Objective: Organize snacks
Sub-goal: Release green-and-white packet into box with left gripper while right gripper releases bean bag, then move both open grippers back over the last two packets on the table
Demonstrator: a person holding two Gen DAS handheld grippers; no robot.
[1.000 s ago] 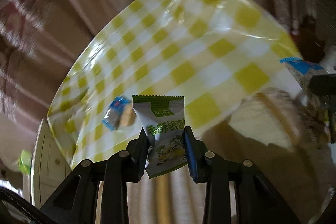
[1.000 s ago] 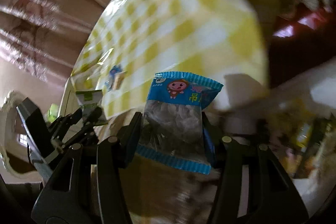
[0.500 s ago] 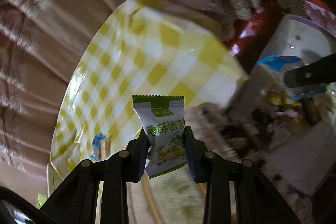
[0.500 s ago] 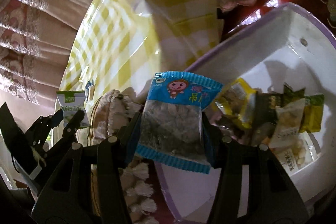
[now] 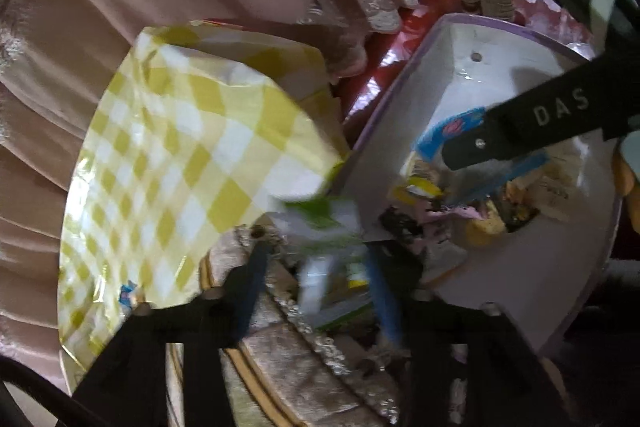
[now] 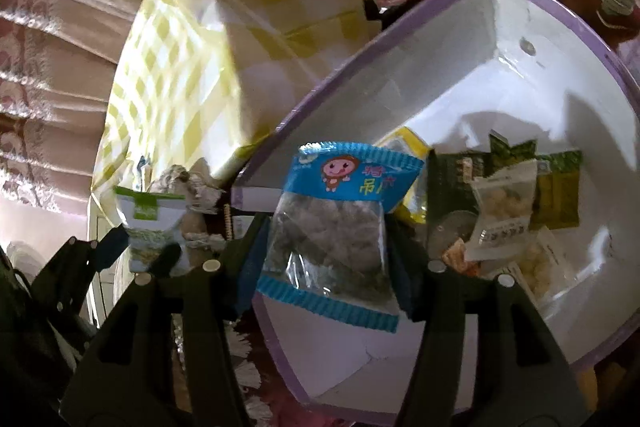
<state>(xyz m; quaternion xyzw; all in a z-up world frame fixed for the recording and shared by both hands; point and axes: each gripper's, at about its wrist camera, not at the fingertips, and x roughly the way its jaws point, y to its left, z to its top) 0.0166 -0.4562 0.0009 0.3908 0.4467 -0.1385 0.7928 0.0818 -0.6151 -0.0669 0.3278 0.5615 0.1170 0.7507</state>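
Note:
My right gripper [image 6: 326, 247] is shut on a blue-topped clear snack packet [image 6: 336, 227], held over the near rim of a white box with a purple rim [image 6: 360, 75] that holds several snack packets [image 6: 504, 211]. My left gripper [image 5: 316, 275] holds a green and white snack packet [image 5: 320, 227], blurred with motion, its fingers spread wider than before, beside the box's rim [image 5: 384, 115]. The right view shows this packet [image 6: 150, 223] between the left gripper's fingers [image 6: 116, 243]. The right gripper's finger [image 5: 520, 131] crosses the left view.
A table with a yellow checked cloth [image 5: 180, 155] stands left of the box, with one small blue packet [image 5: 129, 293] near its edge. A fringed patterned cloth [image 5: 288, 359] lies below my left gripper. Pink curtains [image 5: 120, 7] hang behind.
Both grippers swung from the checked table toward the white box. The right packet now hangs over the box. The left fingers have spread and its packet is blurred, shifting.

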